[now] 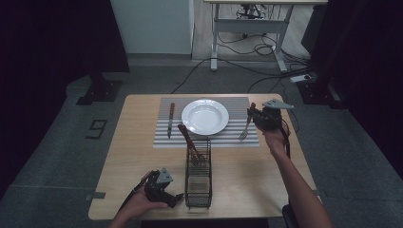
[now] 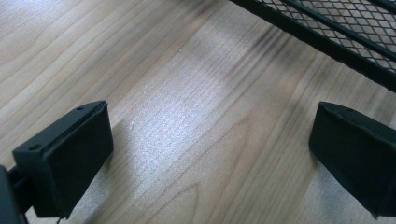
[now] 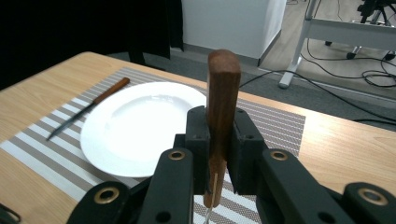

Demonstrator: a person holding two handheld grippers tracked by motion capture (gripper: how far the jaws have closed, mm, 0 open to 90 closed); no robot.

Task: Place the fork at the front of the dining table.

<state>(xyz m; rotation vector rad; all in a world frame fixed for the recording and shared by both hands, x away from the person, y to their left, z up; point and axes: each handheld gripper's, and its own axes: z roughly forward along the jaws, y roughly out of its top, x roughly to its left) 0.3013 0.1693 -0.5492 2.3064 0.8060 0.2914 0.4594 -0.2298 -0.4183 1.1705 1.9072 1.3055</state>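
One knife (image 1: 170,119) lies left of the plate (image 1: 205,117); fork (image 1: 246,127) going down at the mat's (image 1: 237,137) right edge.
Right gripper (image 1: 251,113) clamps the fork's handle; left gripper (image 1: 177,198) rests released by the basket (image 1: 198,183), a utensil left inside.

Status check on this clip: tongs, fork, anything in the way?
Right tongs shut on fork by its wooden handle, prongs down at the striped mat right of the plate. Left tongs open over bare table beside wire basket. Nothing blocking.

Pale wood-grain table (image 2: 187,116) with soft sheen — glossy white plate (image 3: 135,126), woven striped mat (image 3: 280,123), dark wire-mesh metal basket (image 1: 198,178), brown wooden handle on fork (image 3: 222,102) — matt black pads (image 2: 65,163).
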